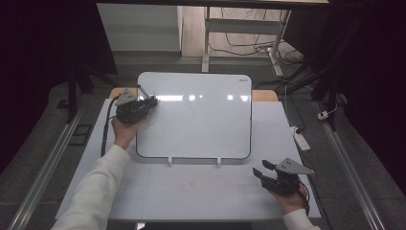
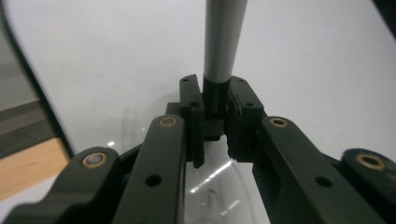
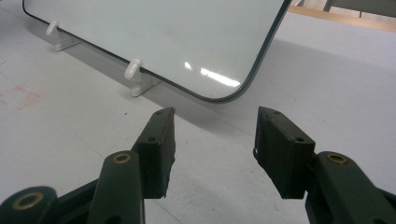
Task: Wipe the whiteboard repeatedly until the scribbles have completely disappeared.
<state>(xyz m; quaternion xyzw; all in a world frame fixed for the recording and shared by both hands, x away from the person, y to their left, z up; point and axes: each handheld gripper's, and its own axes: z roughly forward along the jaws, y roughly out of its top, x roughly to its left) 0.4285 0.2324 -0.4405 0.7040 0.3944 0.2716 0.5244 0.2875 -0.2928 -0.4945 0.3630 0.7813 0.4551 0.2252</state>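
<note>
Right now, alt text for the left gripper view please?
The left tool is shut on a marker, a grey barrel with a black end clamped between the two black jaws and pointing up out of frame. Behind it lies the glossy whiteboard, its dark rounded edge at the left.

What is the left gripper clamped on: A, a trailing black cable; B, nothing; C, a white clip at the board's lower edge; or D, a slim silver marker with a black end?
D: in the left gripper view, the left gripper has its jaws shut on the black end of a slim silver marker over the white whiteboard.
</note>
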